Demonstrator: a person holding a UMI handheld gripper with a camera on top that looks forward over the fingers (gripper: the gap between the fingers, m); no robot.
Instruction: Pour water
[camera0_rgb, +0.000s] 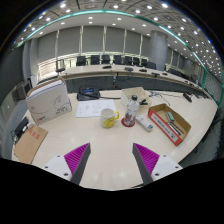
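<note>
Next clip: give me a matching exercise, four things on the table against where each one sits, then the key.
Things:
1. yellow mug
2. clear bottle
3. orange tray
4. white box

Places:
A. far side of the table, toward the left finger's side
B. just beside the mug, toward the tray
C. beyond the right finger, holding small items
D. mid-table, next to the sheet of paper

Pairs: 1-D, 2-B, 3-C, 4-A

The hand-held gripper is open, short of all four.
</note>
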